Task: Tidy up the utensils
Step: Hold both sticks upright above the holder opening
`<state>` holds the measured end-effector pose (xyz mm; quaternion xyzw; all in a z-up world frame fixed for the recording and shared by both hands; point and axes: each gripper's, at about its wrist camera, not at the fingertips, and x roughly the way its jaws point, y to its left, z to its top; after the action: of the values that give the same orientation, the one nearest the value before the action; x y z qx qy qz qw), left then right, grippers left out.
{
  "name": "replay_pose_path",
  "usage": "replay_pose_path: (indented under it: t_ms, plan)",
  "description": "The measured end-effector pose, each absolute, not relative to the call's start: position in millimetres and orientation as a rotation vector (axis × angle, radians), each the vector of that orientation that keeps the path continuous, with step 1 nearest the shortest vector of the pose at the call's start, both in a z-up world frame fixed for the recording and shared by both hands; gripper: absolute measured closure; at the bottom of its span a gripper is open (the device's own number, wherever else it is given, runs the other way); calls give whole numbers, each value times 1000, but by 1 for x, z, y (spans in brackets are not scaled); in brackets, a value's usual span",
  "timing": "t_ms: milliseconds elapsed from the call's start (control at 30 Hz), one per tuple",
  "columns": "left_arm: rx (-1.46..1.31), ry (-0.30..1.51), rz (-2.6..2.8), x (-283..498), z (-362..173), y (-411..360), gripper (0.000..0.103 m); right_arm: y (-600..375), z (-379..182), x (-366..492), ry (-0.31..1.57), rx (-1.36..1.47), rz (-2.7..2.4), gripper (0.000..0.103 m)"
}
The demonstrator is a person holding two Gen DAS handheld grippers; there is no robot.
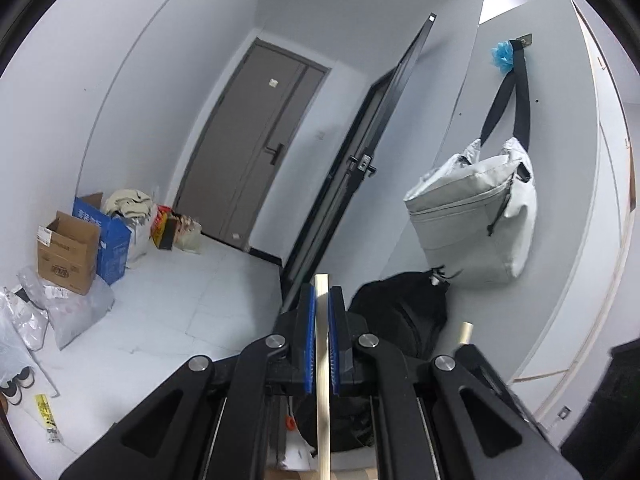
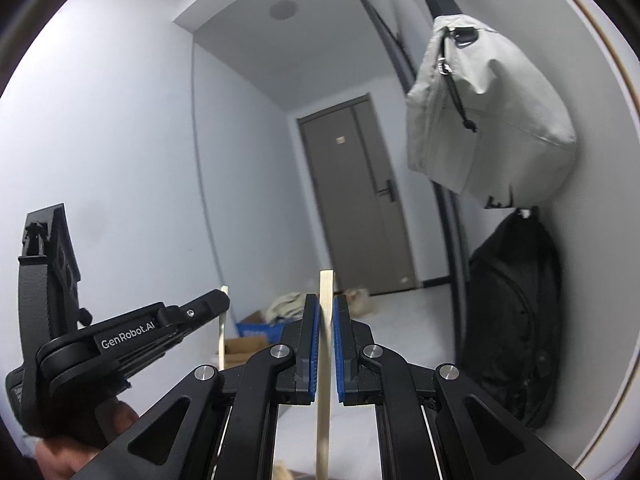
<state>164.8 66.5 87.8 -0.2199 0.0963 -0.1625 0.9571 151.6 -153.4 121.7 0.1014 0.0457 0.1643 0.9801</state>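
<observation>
My left gripper [image 1: 322, 298] is shut on a pale wooden chopstick [image 1: 322, 420] that stands upright between its blue pads, its squared end poking just above the fingertips. My right gripper [image 2: 326, 306] is shut on a second wooden chopstick [image 2: 323, 432], also upright. In the right wrist view the left gripper [image 2: 220, 306] shows at the lower left in a person's hand, with its chopstick [image 2: 221, 334] hanging down from the tips. In the left wrist view the end of the right gripper's chopstick [image 1: 466, 332] peeks up at the lower right. Both grippers point out level into the room.
A grey shoulder bag [image 1: 472, 216] hangs on the right-hand panel above a black backpack [image 1: 400, 312]. An open black door [image 1: 360, 176] and a closed grey door [image 1: 256, 144] stand ahead. Cardboard boxes [image 1: 68, 252] and plastic bags [image 1: 68, 312] lie on the white tiled floor at the left.
</observation>
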Motion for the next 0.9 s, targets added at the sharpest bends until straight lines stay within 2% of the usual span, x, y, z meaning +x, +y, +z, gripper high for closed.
replay_pose_path:
  t_ms: [533, 900]
  plan:
    - [-319, 144, -371, 180, 57, 45, 101, -131, 94, 132, -69, 73, 266, 97]
    - [-292, 139, -372, 184, 47, 43, 101, -137, 75, 136, -49, 69, 243, 97]
